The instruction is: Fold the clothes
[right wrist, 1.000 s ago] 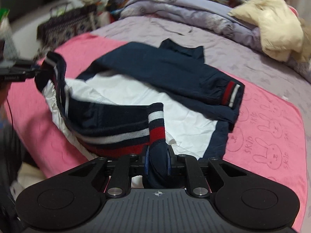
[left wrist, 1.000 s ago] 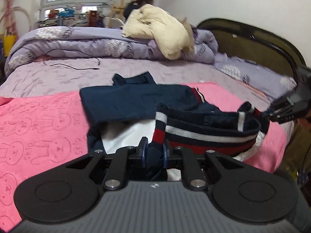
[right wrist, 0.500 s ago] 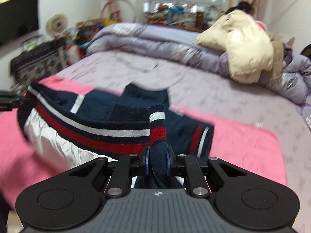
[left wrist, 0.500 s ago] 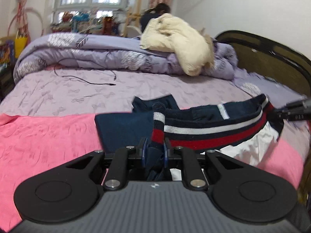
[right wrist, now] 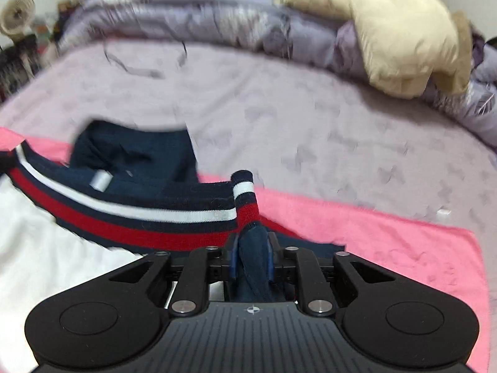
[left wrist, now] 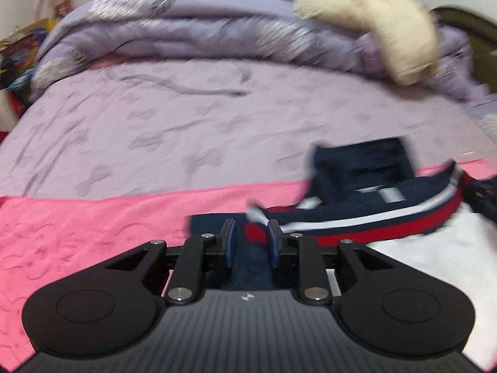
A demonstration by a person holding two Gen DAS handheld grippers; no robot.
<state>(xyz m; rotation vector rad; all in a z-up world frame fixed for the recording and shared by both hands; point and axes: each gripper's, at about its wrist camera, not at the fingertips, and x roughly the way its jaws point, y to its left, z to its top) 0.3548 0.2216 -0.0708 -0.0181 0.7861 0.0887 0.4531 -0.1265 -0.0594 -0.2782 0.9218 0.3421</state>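
Observation:
A navy jacket (left wrist: 357, 168) with a white lining (left wrist: 419, 264) lies on a pink towel (left wrist: 93, 233) on the bed. Its red, white and navy striped hem (left wrist: 372, 217) stretches between my two grippers, low over the collar end. My left gripper (left wrist: 251, 242) is opening, and the hem's end lies slack and tilted between its pads. In the right wrist view the hem (right wrist: 139, 214) runs left from my right gripper (right wrist: 252, 258). Its jaws are opening too, but bunched navy cloth fills the gap and the hem's end stands upright.
A lilac sheet (left wrist: 186, 124) lies beyond the towel, with a thin dark cable (right wrist: 139, 68) on it. At the back are a rolled lilac quilt (left wrist: 186, 31) and a cream padded garment (right wrist: 403, 37). A dark bed frame (left wrist: 478, 31) rises on the right.
Both grippers have carried the striped hem away from the near edge to the jacket's collar end and sunk toward the bed. The left pads now stand wider apart.

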